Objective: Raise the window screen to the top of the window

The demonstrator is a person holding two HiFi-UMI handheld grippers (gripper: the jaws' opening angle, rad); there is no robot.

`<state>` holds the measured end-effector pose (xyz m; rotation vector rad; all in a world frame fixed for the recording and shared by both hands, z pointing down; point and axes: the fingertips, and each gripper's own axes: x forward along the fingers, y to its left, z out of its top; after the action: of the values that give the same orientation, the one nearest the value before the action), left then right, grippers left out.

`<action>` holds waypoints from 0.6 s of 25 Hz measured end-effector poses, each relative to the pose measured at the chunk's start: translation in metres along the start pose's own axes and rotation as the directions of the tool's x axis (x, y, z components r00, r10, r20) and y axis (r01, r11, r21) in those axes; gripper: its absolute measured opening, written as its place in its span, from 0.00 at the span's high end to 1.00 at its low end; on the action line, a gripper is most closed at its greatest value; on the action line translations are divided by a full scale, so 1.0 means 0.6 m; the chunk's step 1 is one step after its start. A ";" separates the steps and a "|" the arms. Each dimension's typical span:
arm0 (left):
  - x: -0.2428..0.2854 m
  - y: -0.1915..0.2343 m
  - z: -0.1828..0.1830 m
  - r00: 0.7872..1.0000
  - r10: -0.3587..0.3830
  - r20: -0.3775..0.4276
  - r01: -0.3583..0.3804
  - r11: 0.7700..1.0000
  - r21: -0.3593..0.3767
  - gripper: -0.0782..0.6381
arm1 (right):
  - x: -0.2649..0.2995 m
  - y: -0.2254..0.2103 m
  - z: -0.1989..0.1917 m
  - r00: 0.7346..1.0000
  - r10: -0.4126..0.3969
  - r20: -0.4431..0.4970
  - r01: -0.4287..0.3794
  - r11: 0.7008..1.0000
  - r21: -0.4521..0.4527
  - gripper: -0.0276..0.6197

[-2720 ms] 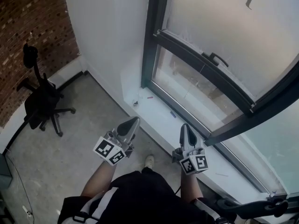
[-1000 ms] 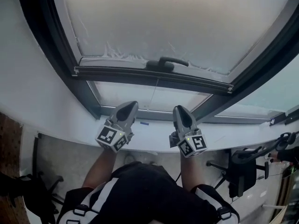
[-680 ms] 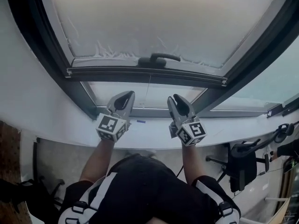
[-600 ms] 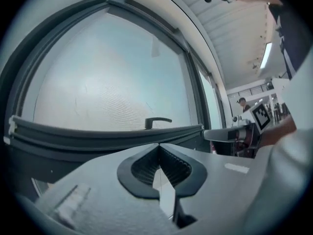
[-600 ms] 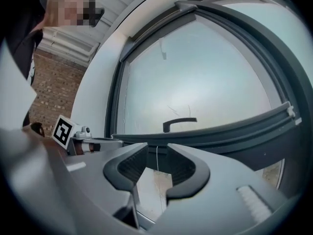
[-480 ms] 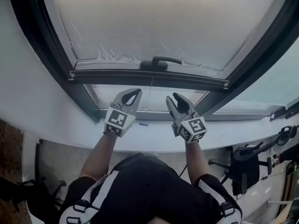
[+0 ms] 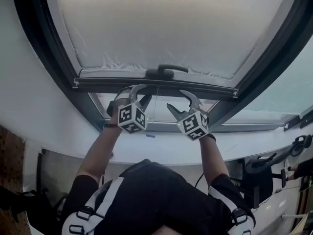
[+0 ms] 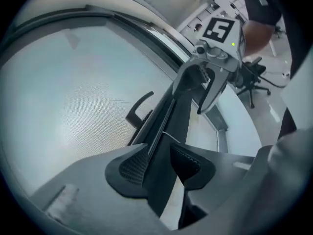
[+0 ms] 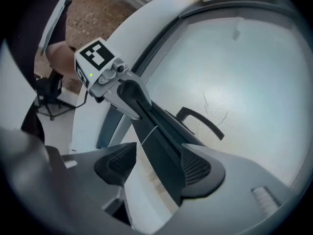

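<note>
Both grippers are up at the window screen's (image 7: 161, 28) bottom bar (image 7: 98, 84).

- left gripper (image 8: 159, 165): fingers apart, straddling the bar. The bar runs straight through the gap. It looks to sit against the mesh-side pad (image 8: 131, 166), with a sliver of light between the bar and the other pad.
- right gripper (image 9: 156, 166): same, fingers apart around the bar. The bar is hard up against the mesh-side pad (image 9: 196, 169), with a clear gap to the other pad.
- I can't say for sure whether either pad is actually pressing on the bar. Neither pair has closed on it.
- Head view: my two grippers sit side by side under the bar, near each other but not touching. The left one is just left of the handle (image 7: 165, 71), the right one just right of it. The handle is a dark curved grip on the mesh side of the bar, about mid-span, and neither gripper touches it.
- A thin cord (image 7: 155, 99) hangs from the bar between the two grippers.
- Screen position: low. The mesh covers the pane from the bar upward, leaving only a strip of bare glass (image 7: 225, 112) under the bar, above the white sill (image 7: 63, 131).
- The dark window frame (image 7: 44, 58) runs up both sides.
- An office chair (image 7: 266, 168) stands on the floor to my right, well clear.
</note>
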<state>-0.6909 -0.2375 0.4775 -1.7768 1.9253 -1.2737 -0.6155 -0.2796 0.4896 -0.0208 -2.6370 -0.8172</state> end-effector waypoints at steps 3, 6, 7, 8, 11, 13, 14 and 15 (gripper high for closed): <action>0.011 0.000 -0.005 0.998 0.021 -0.054 -0.015 0.992 0.122 0.68 | 0.013 -0.008 -0.019 0.996 -0.032 -0.083 0.020 0.990 -0.137 0.49; 0.021 0.005 -0.015 0.994 0.062 -0.091 -0.045 0.983 0.178 0.68 | 0.016 -0.018 -0.030 0.986 -0.074 -0.149 0.036 0.970 -0.242 0.48; 0.024 0.007 -0.018 0.992 0.075 -0.100 -0.055 0.980 0.189 0.68 | 0.017 -0.020 -0.036 0.983 -0.086 -0.160 0.040 0.962 -0.271 0.48; 0.026 0.008 -0.020 0.991 0.082 -0.109 -0.059 0.978 0.199 0.68 | 0.019 -0.022 -0.041 0.981 -0.096 -0.167 0.043 0.954 -0.297 0.48; 0.030 0.005 -0.018 0.989 0.079 -0.124 -0.049 0.973 0.227 0.68 | 0.023 -0.024 -0.047 0.977 -0.119 -0.174 0.052 0.936 -0.348 0.48; 0.033 0.003 -0.013 0.988 0.082 -0.129 -0.048 0.968 0.244 0.68 | 0.027 -0.024 -0.043 0.976 -0.135 -0.170 0.063 0.926 -0.373 0.48; 0.034 0.003 -0.012 0.988 0.087 -0.129 -0.053 0.968 0.247 0.68 | 0.030 -0.024 -0.043 0.975 -0.140 -0.171 0.066 0.922 -0.382 0.48; 0.034 0.004 -0.011 0.988 0.093 -0.125 -0.060 0.967 0.246 0.68 | 0.033 -0.024 -0.044 0.974 -0.144 -0.173 0.067 0.919 -0.388 0.48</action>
<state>-0.7019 -0.2533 0.4876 -1.5172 1.7956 -1.5622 -0.6263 -0.3078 0.5089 0.0979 -2.2729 -1.2880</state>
